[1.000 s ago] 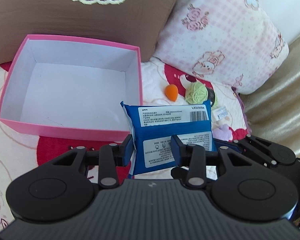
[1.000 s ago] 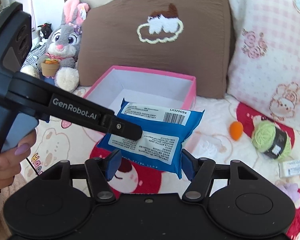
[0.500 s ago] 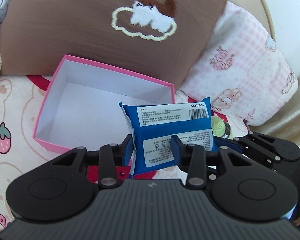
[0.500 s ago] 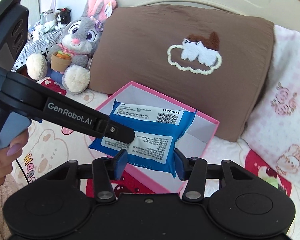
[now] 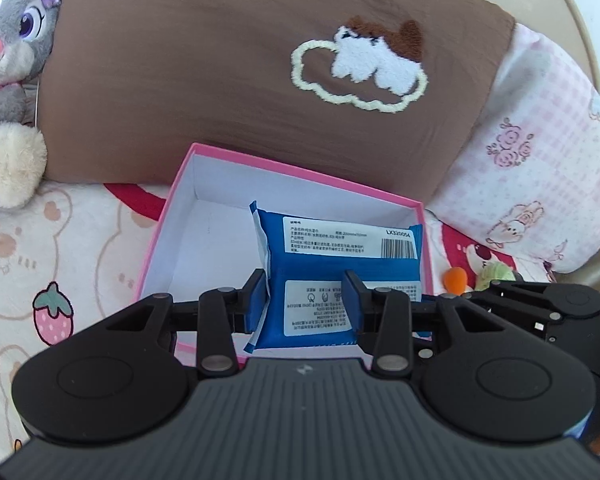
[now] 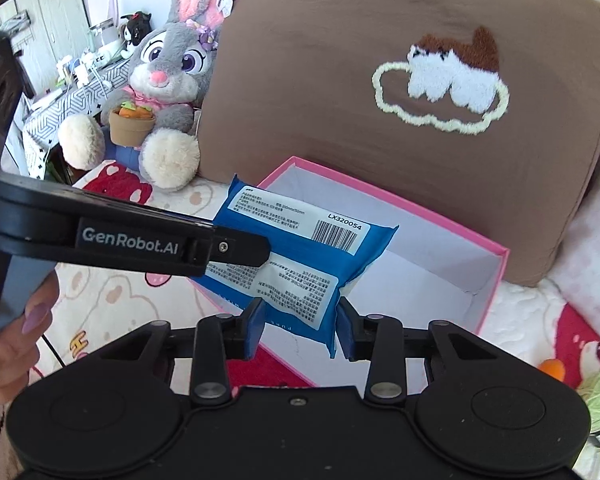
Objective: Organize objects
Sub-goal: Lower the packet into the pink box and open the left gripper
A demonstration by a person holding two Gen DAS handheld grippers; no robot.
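the blue pack [image 5: 336, 280] was over the bed a second ago; now it hangs over the pink box [image 5: 168, 216], at its 5 o'clock corner. the left gripper [image 5: 306, 294] squeezes it. the right gripper [image 6: 300, 320] has just been closing and now pinches it too. next comes letting it drop in.

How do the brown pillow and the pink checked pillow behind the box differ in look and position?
The brown pillow is plain brown with one embroidered cloud-and-animal patch; the pink checked pillow is pale pink check with printed bunnies and roses all over. The brown pillow stands directly behind the pink box; the pink checked pillow sits to its right, behind the box's right corner. Both lean upright at the head of the bed.
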